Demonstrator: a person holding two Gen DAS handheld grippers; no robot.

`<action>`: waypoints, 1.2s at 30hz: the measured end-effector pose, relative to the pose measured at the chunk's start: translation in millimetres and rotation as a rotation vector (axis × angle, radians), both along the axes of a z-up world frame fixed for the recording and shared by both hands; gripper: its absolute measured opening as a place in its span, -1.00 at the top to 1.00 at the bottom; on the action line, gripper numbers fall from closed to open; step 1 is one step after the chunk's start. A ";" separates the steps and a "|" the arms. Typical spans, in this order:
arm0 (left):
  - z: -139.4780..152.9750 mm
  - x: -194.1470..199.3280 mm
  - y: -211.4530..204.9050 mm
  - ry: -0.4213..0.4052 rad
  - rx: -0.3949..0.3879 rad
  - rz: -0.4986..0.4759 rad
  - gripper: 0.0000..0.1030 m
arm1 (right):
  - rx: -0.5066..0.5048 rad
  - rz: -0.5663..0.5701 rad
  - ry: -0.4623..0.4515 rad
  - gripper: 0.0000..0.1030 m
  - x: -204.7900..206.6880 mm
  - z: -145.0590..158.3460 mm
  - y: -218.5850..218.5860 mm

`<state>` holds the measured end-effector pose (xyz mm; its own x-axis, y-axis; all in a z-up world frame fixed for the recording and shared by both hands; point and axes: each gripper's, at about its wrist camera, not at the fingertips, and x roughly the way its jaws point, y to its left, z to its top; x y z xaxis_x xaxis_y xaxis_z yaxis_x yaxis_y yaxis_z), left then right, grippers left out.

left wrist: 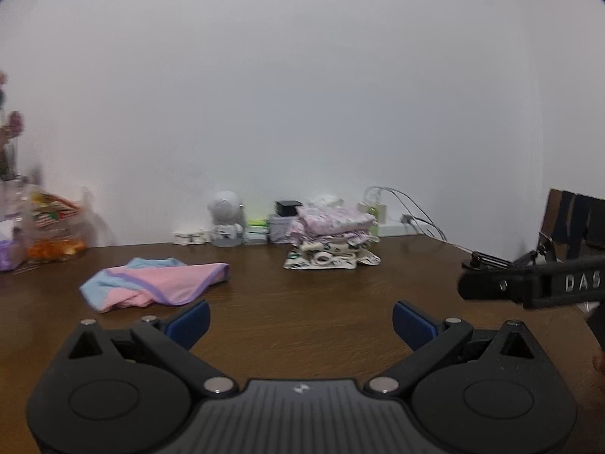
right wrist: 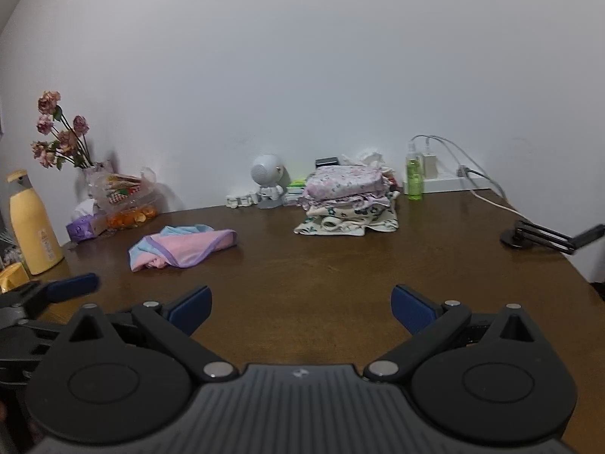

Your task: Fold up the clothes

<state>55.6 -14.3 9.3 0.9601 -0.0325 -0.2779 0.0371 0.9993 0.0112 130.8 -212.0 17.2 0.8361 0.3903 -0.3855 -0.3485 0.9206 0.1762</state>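
Both the left gripper [left wrist: 300, 319] and right gripper [right wrist: 300, 308] were held spread wide, empty, above the brown wooden table [right wrist: 302, 265], short of the crumpled pink-and-blue garment [right wrist: 181, 247].

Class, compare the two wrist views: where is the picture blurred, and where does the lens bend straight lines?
Left wrist view: the clear plastic snack bag at the left edge is smeared; the brown wooden table bows. Right wrist view: sharper, with the dried pink flowers crisp, though the table edge curves and dark corners vignette the frame.

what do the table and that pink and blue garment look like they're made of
Table: looks like dark brown wood or wood veneer, semi-gloss; faint grain and soft reflections show. Pink and blue garment: soft knit fabric, probably cotton, matte, lying in limp folds with purple trim.
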 end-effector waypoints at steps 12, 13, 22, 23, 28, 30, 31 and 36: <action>3.9 -61.4 5.6 0.044 -0.064 0.011 -1.00 | -0.043 -0.031 -0.012 -0.99 -71.7 -2.8 -0.4; 3.3 -63.8 5.6 0.049 -0.069 0.010 -1.00 | -0.052 -0.032 -0.011 -0.99 -75.0 -3.1 1.0; 1.1 -83.5 6.0 0.062 -0.076 0.022 -1.00 | -0.084 -0.072 -0.007 -0.99 -96.4 -0.7 4.4; 1.9 -85.7 6.2 0.057 -0.076 0.025 -1.00 | -0.085 -0.071 -0.009 -0.99 -97.7 -0.1 4.7; 4.2 -92.1 6.1 0.047 -0.075 0.026 -1.00 | -0.100 -0.067 -0.015 -0.99 -105.4 0.1 7.0; 4.6 -94.1 5.6 0.045 -0.072 0.026 -1.00 | -0.105 -0.066 -0.014 -0.99 -107.1 0.3 7.8; 4.8 -95.1 5.4 0.044 -0.072 0.027 -1.00 | -0.105 -0.066 -0.014 -0.99 -108.1 0.5 7.9; 4.4 -95.4 6.6 0.049 -0.077 0.036 -1.00 | -0.103 -0.060 -0.015 -0.99 -110.2 1.2 8.1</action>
<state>-39.8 -7.7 13.7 0.9462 -0.0211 -0.3228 -0.0004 0.9978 -0.0665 20.6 -203.9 18.4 0.8626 0.2982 -0.4085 -0.2938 0.9529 0.0752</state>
